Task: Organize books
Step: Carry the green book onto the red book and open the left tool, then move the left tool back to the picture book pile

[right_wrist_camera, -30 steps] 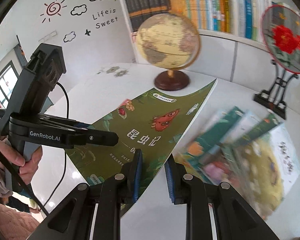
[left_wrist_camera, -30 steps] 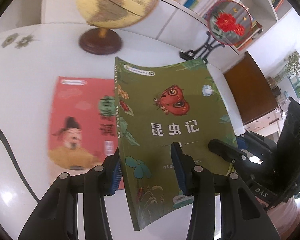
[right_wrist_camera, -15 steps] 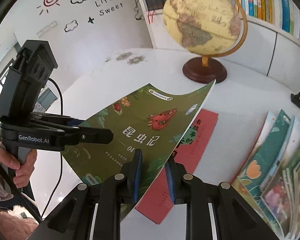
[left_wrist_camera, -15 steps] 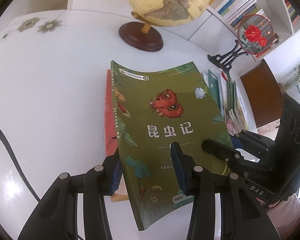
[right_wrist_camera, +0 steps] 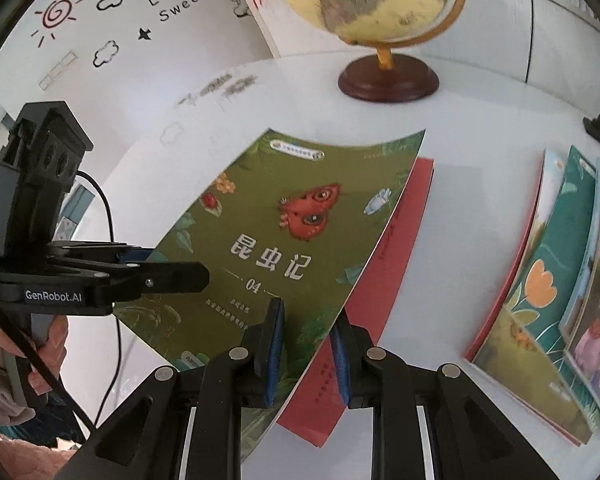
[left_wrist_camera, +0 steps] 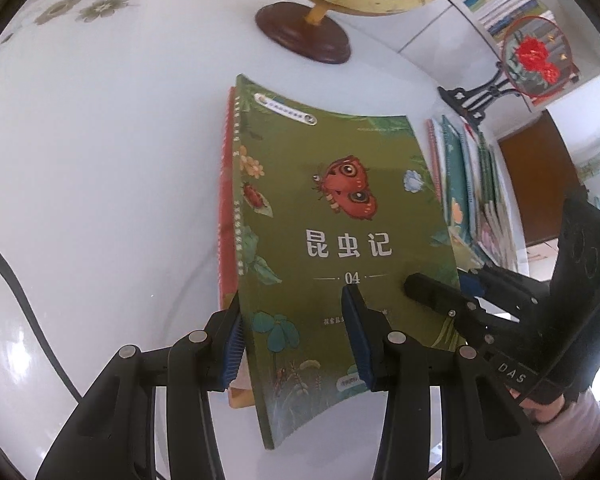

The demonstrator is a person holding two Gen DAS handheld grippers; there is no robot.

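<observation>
A: Left of the scene: the left gripper (left_wrist_camera: 296,340) pinches the spine-side near edge of the green book (left_wrist_camera: 340,232), one pad above the cover and one below. What lies beneath?

B: The red book (right_wrist_camera: 384,276), flat on the white table (left_wrist_camera: 100,160). A second ago it lay well to the left of the green book with its whole cover showing; now only a strip along its left edge and a near corner show under it in the left view.

A: Centre and right?

B: The right gripper (right_wrist_camera: 306,354) pinches the green book's near right edge. The book hangs tilted and bowed above the red one, not yet resting on it. Far behind stands the globe (right_wrist_camera: 384,12); to the right, a fanned row of books (right_wrist_camera: 560,280).

A: Meaning for the task?

B: The green book has been carried over and lowered towards the red book. Judged step: setting it down squarely to form a stack, then letting go.
</observation>
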